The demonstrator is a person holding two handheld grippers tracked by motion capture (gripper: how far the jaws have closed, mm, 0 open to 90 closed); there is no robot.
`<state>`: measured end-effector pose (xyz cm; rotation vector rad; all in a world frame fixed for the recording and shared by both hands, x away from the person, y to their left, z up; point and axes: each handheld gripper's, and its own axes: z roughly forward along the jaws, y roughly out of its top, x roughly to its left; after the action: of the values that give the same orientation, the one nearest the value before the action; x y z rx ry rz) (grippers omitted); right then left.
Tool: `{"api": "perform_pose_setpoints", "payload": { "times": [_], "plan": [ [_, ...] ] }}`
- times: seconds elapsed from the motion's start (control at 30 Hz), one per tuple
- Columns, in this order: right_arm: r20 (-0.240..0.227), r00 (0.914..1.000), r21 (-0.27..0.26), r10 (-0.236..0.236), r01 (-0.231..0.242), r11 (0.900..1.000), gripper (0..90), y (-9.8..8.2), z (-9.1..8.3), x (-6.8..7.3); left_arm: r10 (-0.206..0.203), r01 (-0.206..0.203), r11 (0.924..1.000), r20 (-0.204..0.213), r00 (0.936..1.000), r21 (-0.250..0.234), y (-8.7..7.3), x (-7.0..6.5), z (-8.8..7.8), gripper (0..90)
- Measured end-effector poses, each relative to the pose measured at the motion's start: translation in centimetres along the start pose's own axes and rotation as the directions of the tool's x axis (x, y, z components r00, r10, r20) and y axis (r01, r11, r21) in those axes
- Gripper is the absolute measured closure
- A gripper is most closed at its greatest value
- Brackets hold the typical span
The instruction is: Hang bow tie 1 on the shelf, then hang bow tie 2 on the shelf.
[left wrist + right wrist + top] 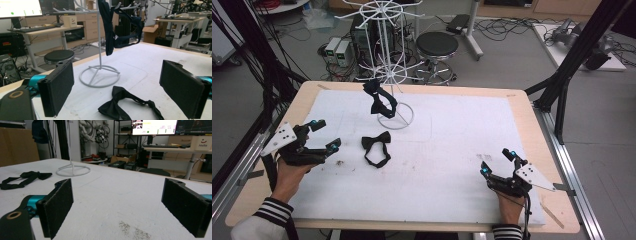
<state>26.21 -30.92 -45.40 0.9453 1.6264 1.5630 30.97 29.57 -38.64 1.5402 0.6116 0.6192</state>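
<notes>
Table padded white, bow tie lying flat — both grippers' fingers released, cluttered lab.

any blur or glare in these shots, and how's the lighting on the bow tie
High view: even overhead light, soft overall, the bow tie reads as a dark shape with little shadow. Left gripper view: bow tie fairly sharp, near fingers slightly soft. Right gripper view: bright monitor washed out, far background soft.

Left gripper and right gripper rest low, fingers spread wide.
</notes>
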Motion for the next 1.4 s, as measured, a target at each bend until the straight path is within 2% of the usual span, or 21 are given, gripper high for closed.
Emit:
{"api": "perform_pose_setpoints", "payload": {
  "times": [0.33, 0.67, 0.93, 1.13, 1.23, 1.4],
  "plan": [
    [0.001, 1.0, 0.005, 0.004, -0.004, 1.0, 9.8, 0.0, 0.0, 0.1, -0.001, 0.001, 0.9999, 0.007, 1.0, 0.016, -0.6, 0.0, 0.1, 12.9],
    [0.004, 1.0, 0.003, 0.001, -0.001, 1.0, 9.8, 0.0, 0.0, 0.1, 0.007, -0.007, 0.9998, 0.019, 0.9998, 0.02, -0.5, 0.1, -0.1, 12.9],
    [0.004, 1.0, 0.005, 0.003, -0.003, 1.0, 9.8, 0.0, 0.0, 0.1, 0.021, -0.021, 0.9988, 0.019, 0.9996, 0.044, -0.1, 0.1, -0.1, 12.9],
    [0.005, 1.0, 0.004, -0.005, 0.005, 1.0, 9.8, 0.0, 0.0, 0.1, 0.042, -0.045, 0.9957, 0.05, 0.9979, 0.08, 0.7, 0.1, 0.5, 12.9],
    [0.003, 1.0, 0.002, -0.003, 0.003, 1.0, 9.8, 0.0, 0.0, 0.1, 0.066, -0.073, 0.9912, 0.066, 0.9956, 0.11, 1.2, 0.2, 1.0, 12.9],
    [0.004, 1.0, 0.004, 0.003, -0.003, 1.0, 9.8, 0.0, 0.0, 0.1, 0.078, -0.091, 0.9841, 0.089, 0.9929, 0.152, 1.9, 0.5, 2.0, 12.9]
  ]
}}
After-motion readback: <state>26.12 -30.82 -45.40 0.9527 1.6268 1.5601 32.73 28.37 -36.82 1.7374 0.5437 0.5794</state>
